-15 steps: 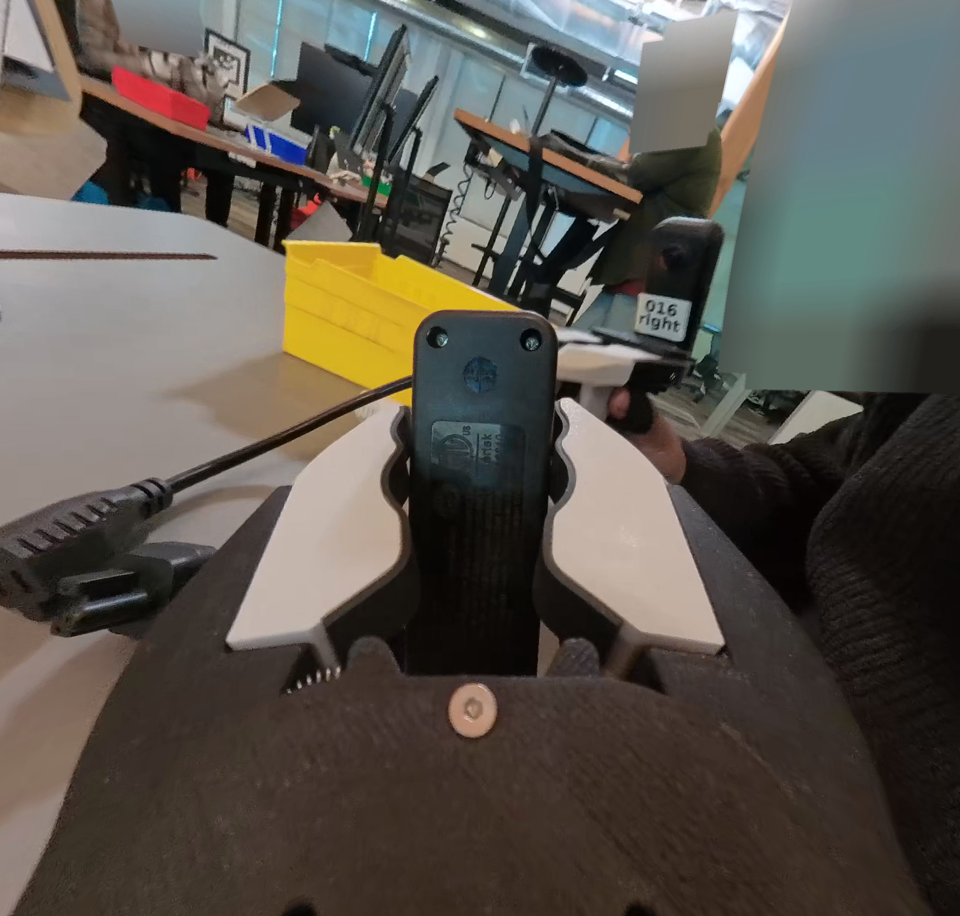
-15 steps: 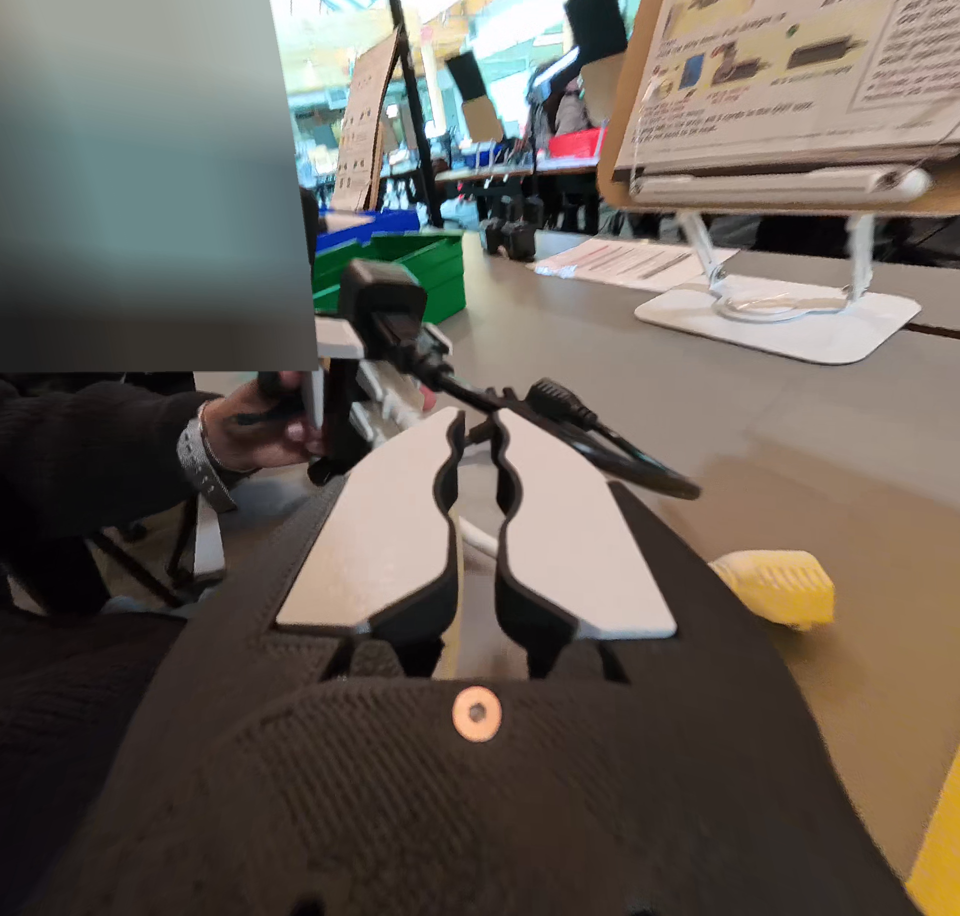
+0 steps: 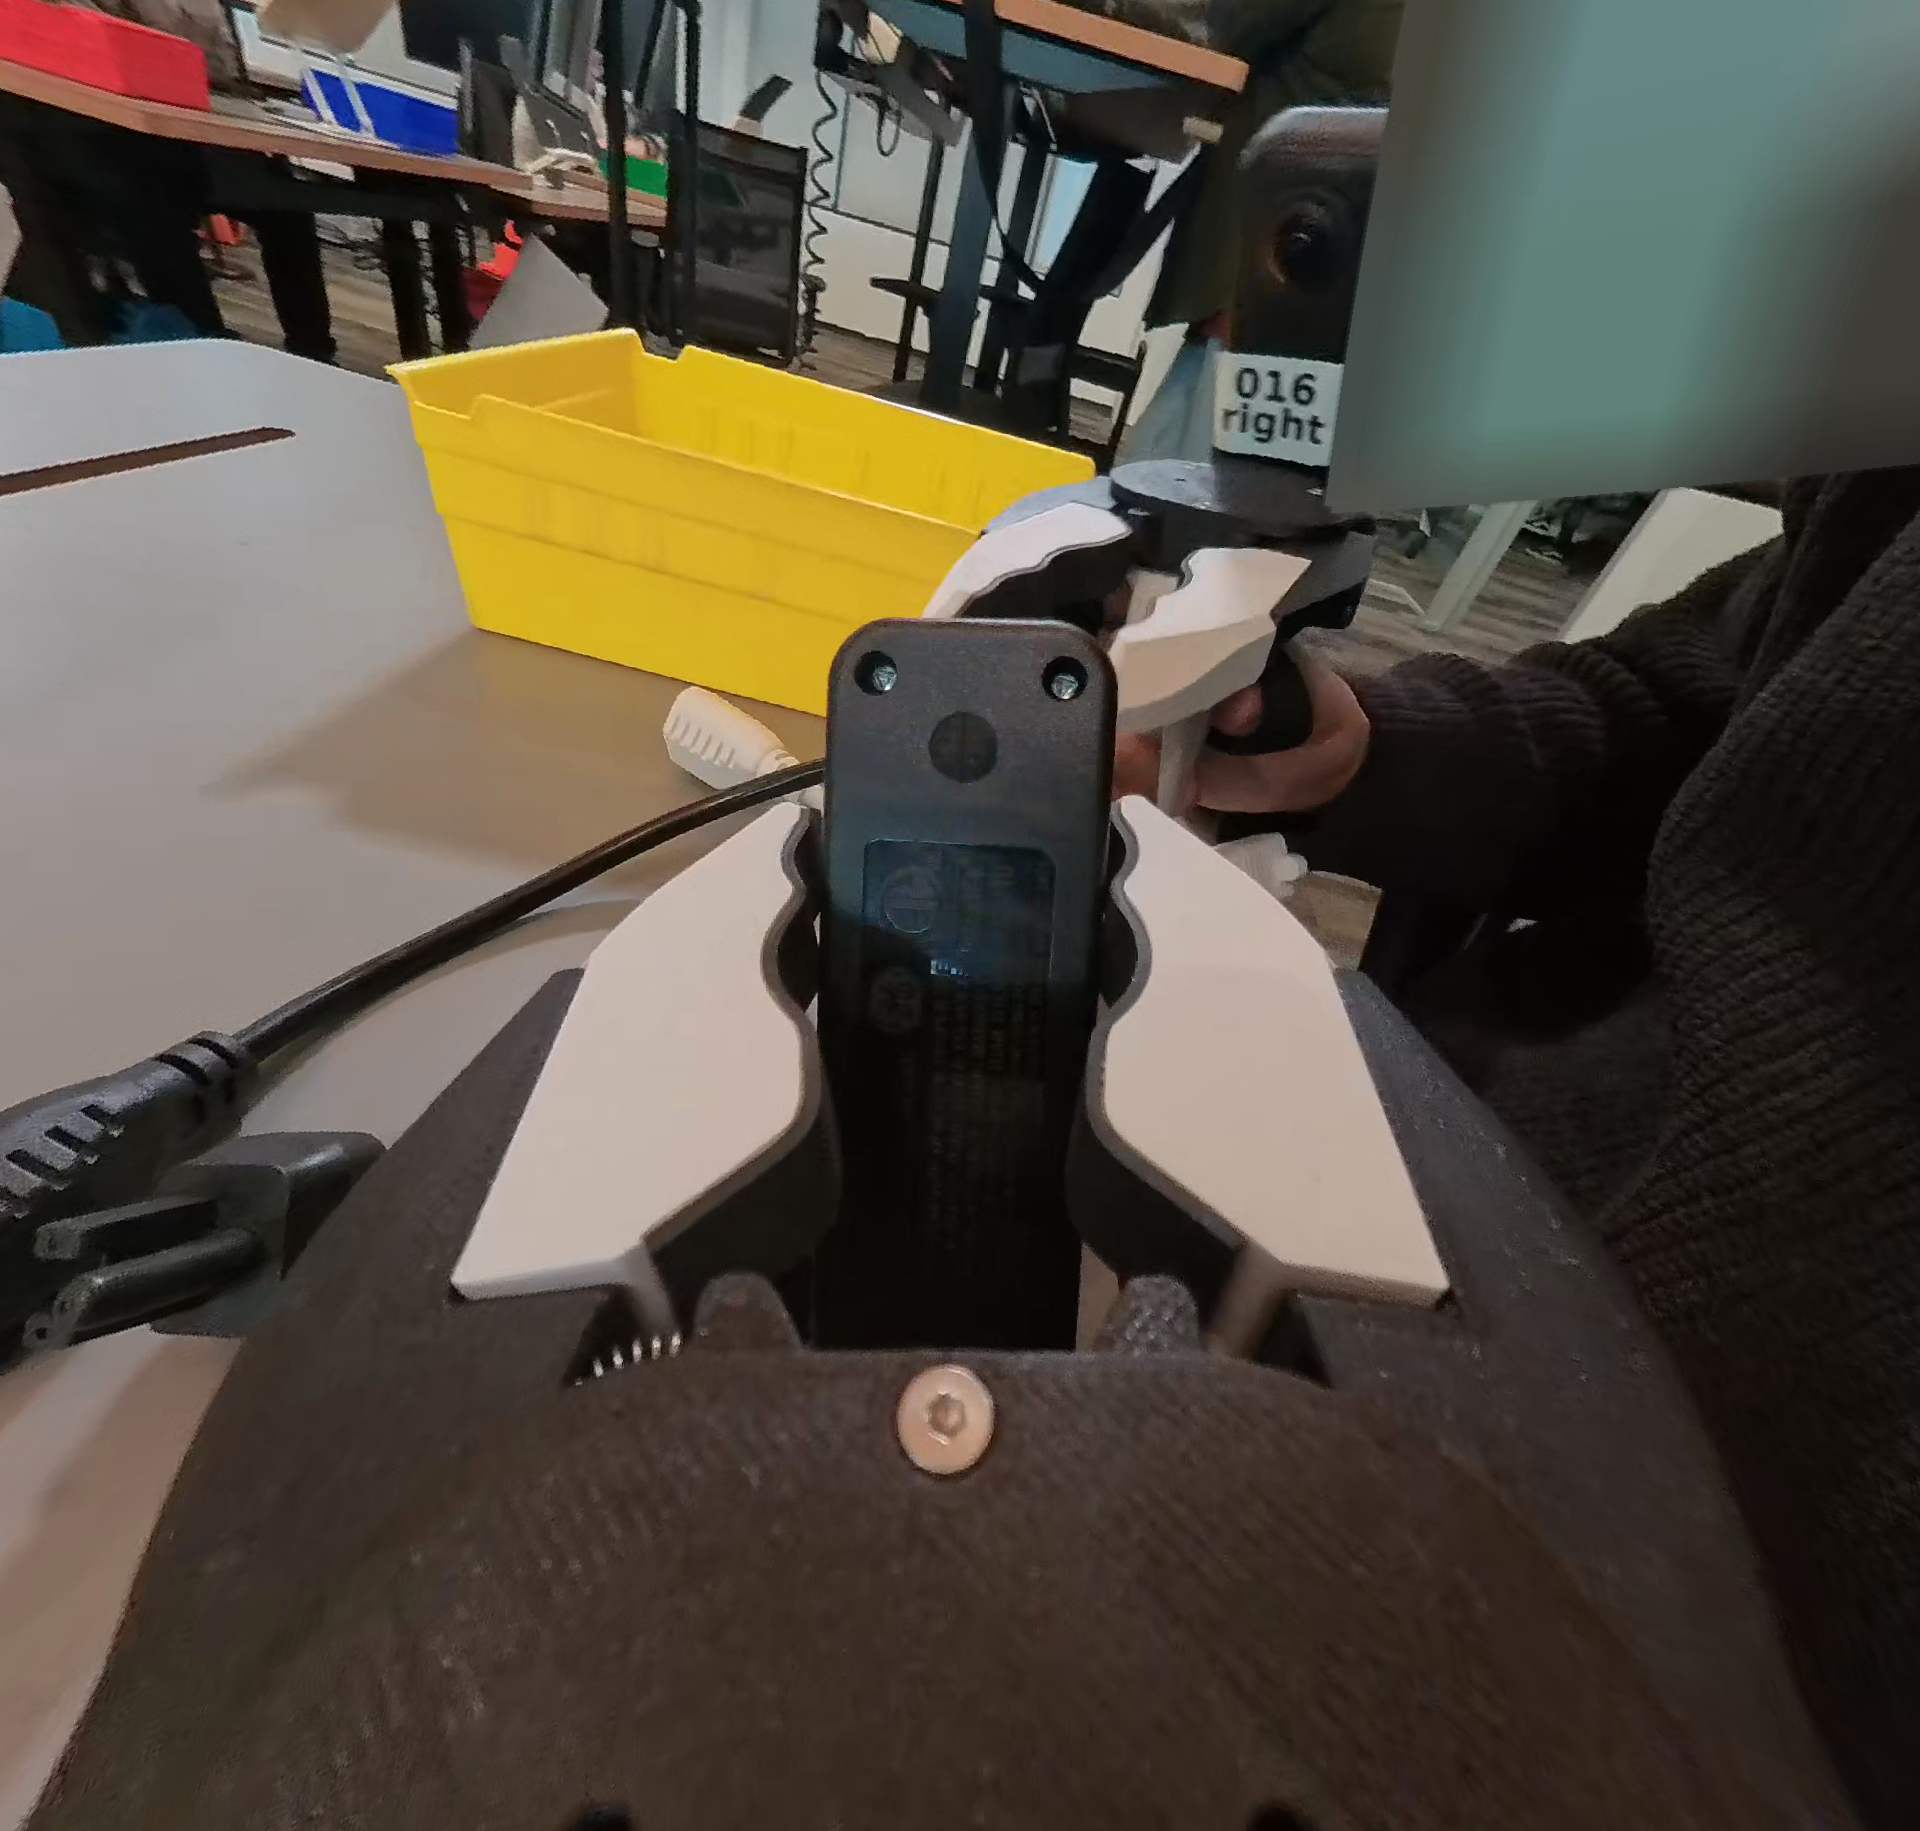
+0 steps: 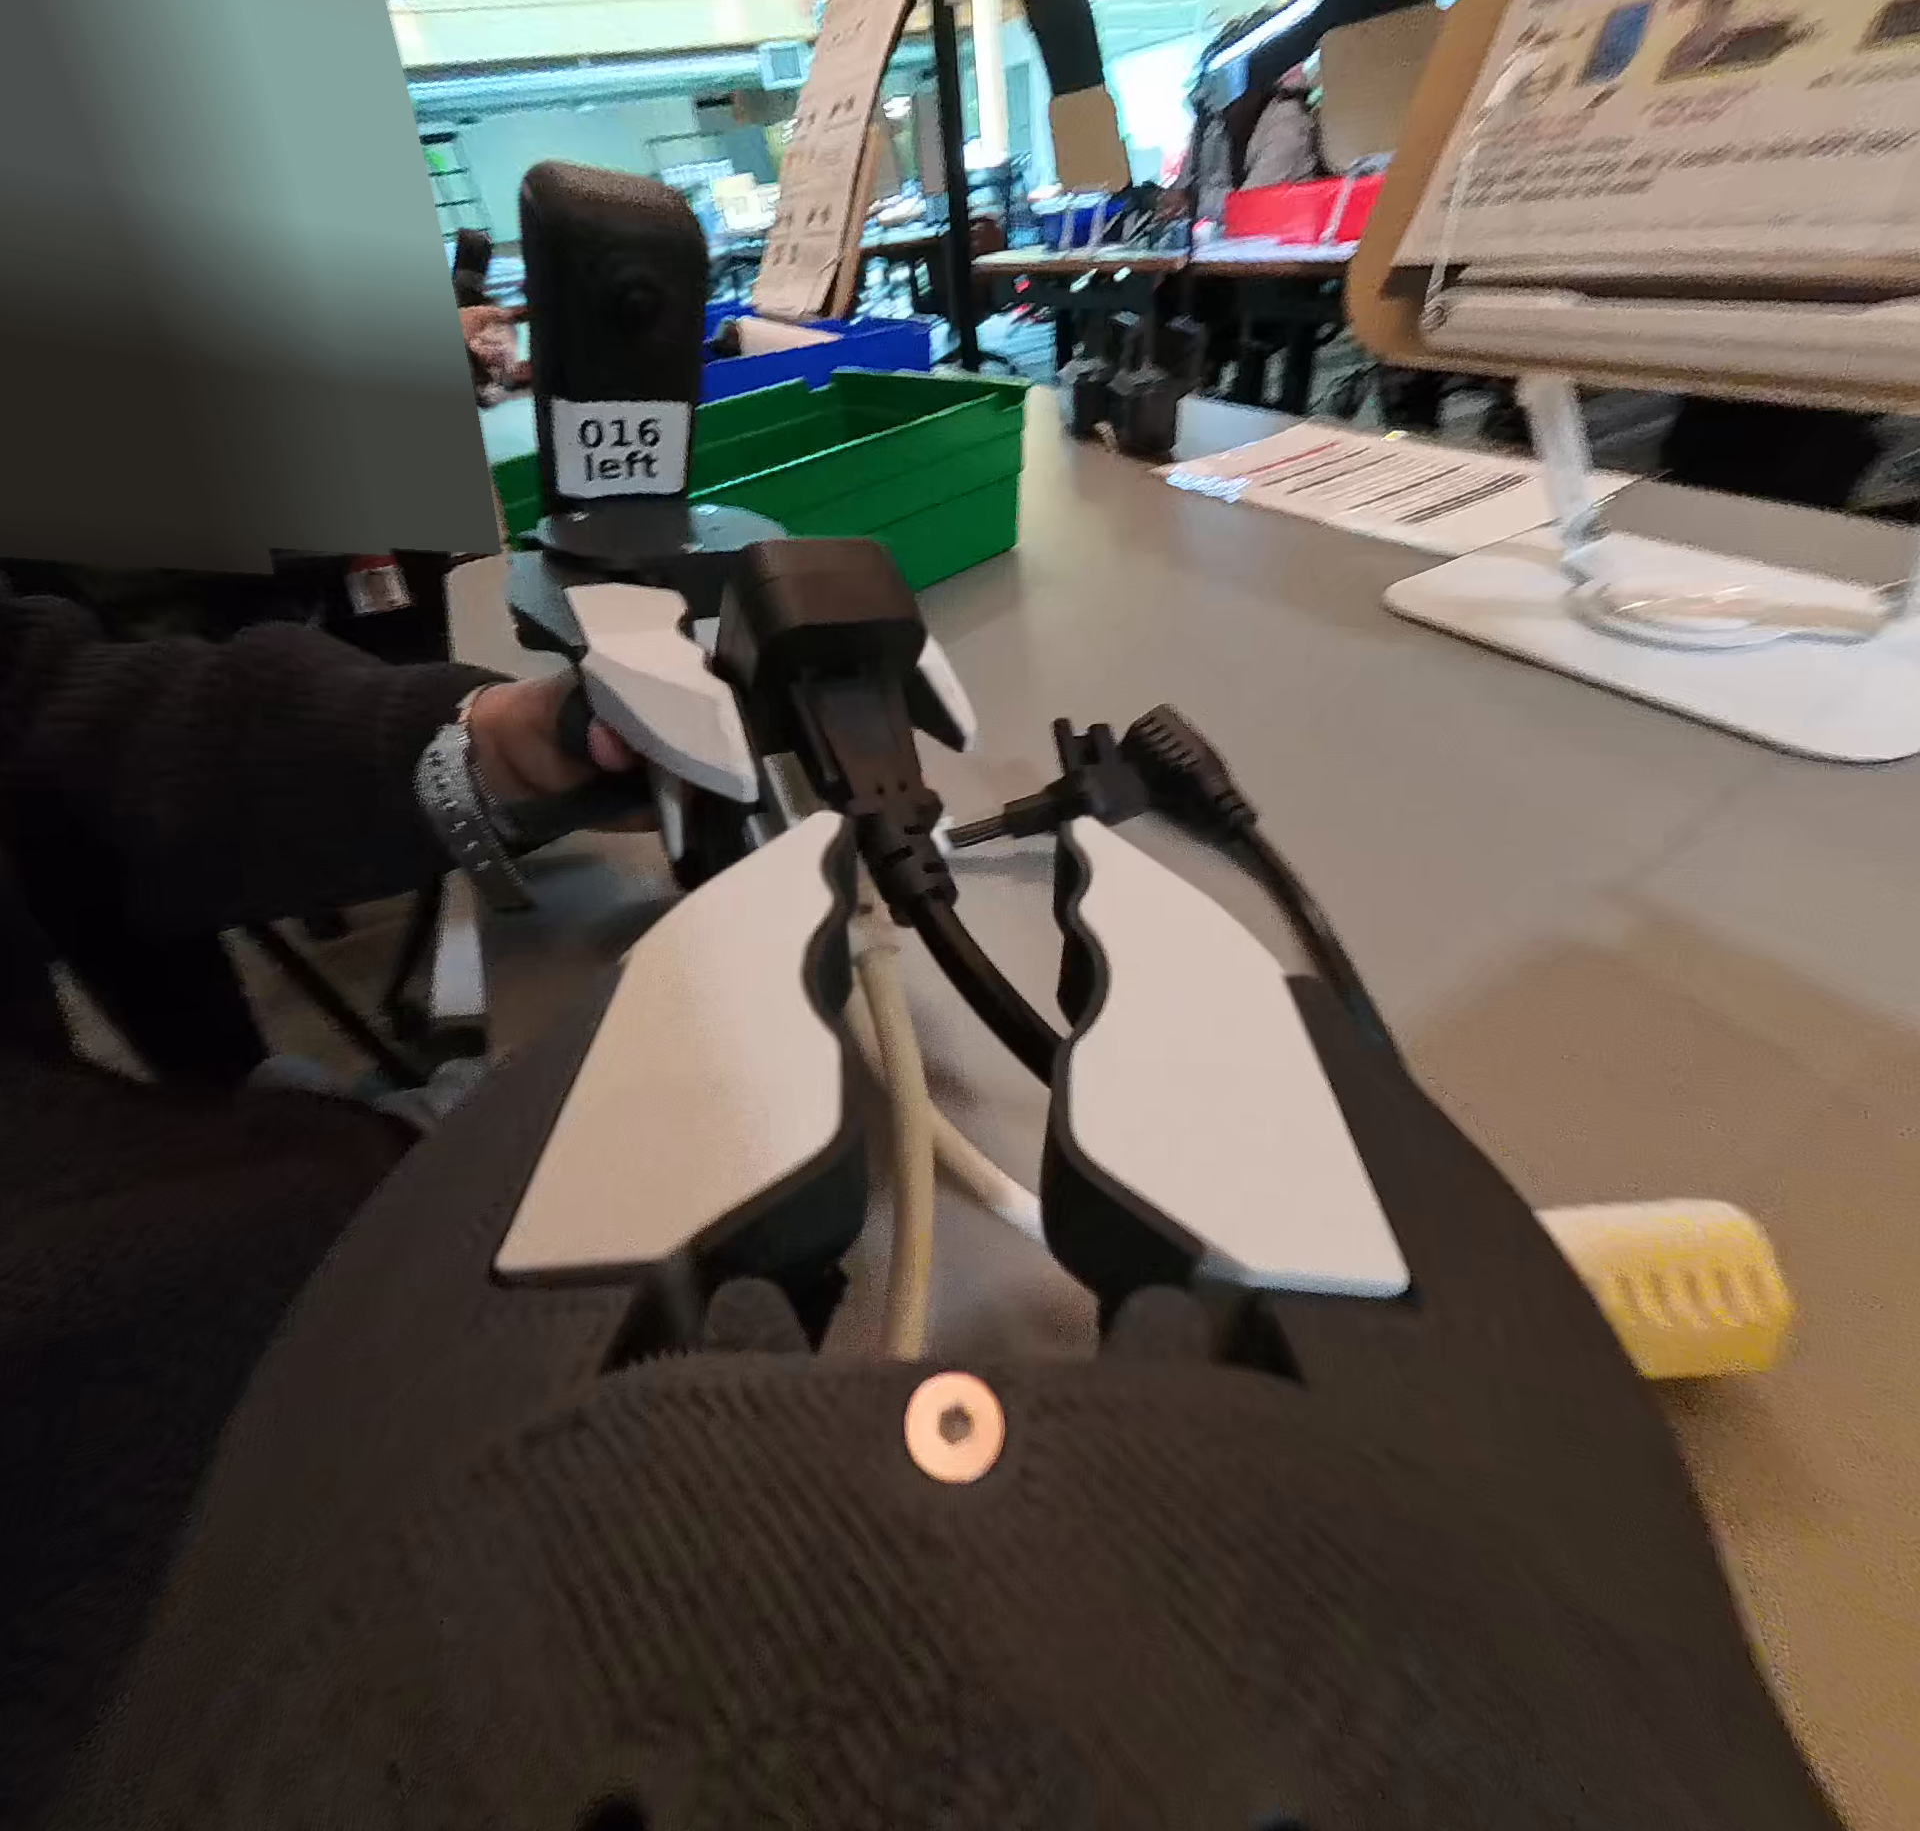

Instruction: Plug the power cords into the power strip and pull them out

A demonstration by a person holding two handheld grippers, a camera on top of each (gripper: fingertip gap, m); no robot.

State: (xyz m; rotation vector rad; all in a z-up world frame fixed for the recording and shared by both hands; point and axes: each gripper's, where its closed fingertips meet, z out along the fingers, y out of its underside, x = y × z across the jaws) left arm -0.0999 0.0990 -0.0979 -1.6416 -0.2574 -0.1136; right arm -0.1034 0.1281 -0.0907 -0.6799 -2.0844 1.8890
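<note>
grey tabletop ran under both grippers, with desks, monitors and bins of a busy workroom behind it. a yellow bin stood on the table beyond the left gripper, and as far as the left wrist view showed, nothing lay in it. a white plug lay just in front of that bin. in the right wrist view a green bin sat farther back, its inside hidden by its wall, and a white stand bearing a printed board stood to the right beside a printed sheet. a yellow plug lay on the table just beside the right gripper's body.

the left gripper was clamped on the black power strip, its fingers pressed against both sides and the strip's back facing the camera, raised off the table. a black power cord ran from behind the strip to a black plug at the left edge, resting against a second black plug.

the right gripper stood wide apart and held nothing. between its fingers passed the strip's own black cable, and white cords lay underneath. a loose black plug, prongs toward the strip, hung just past the right fingertip, blocking the way to the strip.
</note>
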